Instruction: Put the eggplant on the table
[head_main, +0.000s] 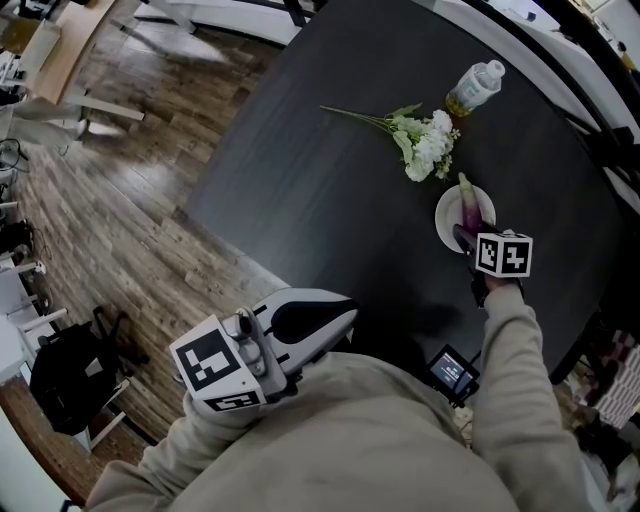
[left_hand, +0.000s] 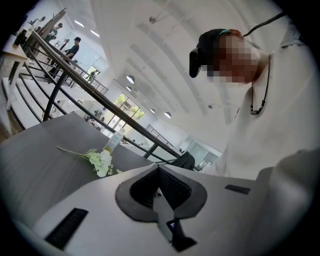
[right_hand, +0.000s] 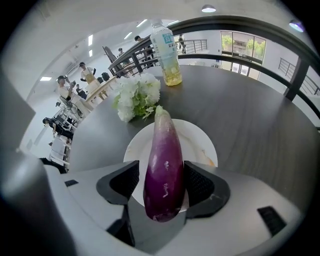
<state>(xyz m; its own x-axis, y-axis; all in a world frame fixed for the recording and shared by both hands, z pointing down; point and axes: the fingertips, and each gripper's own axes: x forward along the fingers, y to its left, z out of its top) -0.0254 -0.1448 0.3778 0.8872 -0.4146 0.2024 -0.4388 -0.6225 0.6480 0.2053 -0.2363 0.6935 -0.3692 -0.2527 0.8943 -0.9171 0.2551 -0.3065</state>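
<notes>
eggplant front and centre: the long glossy purple eggplant (right_hand: 163, 170) lies along the small round white plate (right_hand: 200, 142), its pale stalk end pointing toward the bunch of white artificial flowers (right_hand: 136, 97) and the clear plastic bottle of yellowish liquid (right_hand: 166, 50) beyond. so it's on the plate, not yet on the dark round table (right_hand: 260, 115), and the job looks barely begun. the right gripper (right_hand: 162, 184) comes at it steeply from above, a black ribbed pad either side of the blunt near end. it's lined up along the eggplant's length, so the jaws span its narrow width rather than its long axis. jaws stand wide: a sliver of white plate shows between one pad and the purple skin, the other pad sits against it or nearly so, and i wouldn't call that a squeeze. nothing gripped, then; the eggplant rests on the plate under its own weight. the left gripper (left_hand: 159, 187) is held back close to the person's body, pointing roughly level across the table, jaws closed together with nothing between them. parked out of the way, by the look of it, since one gripper is enough here. next move, i'd judge: close on the fat end, lift clear of the rim, set it down on bare table beside the plate. that smooth, tapered skin could slide out of the pads if the pinch is light.
</notes>
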